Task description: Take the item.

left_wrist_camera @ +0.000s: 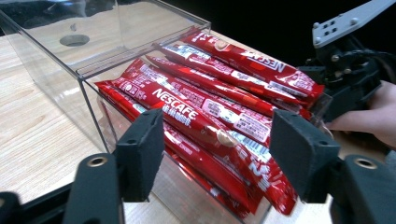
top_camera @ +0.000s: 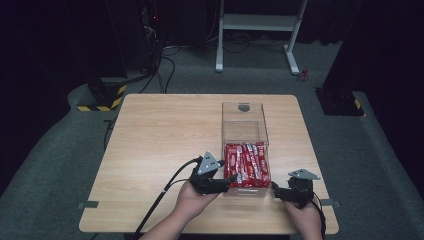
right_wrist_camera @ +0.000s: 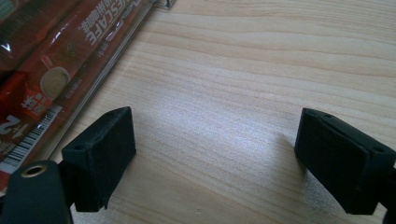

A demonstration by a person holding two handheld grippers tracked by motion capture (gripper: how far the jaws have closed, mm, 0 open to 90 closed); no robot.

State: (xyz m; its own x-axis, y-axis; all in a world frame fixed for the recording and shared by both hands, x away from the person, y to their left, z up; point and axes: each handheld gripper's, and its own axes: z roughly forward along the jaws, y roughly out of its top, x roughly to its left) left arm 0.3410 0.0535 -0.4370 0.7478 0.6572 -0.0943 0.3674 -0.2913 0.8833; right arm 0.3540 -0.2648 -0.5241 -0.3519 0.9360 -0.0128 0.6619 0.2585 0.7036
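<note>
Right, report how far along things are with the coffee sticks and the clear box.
Done: the red Nescafe coffee sachets lie stacked in the clear plastic box's near section. In hand: nothing; the left gripper is open, facing the sachets, and the right gripper is open over bare wooden table. Left: any picking or moving.

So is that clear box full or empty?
Partly full. The box holds red packets stacked at its near end; its far half is bare, showing the table through the clear floor.
</note>
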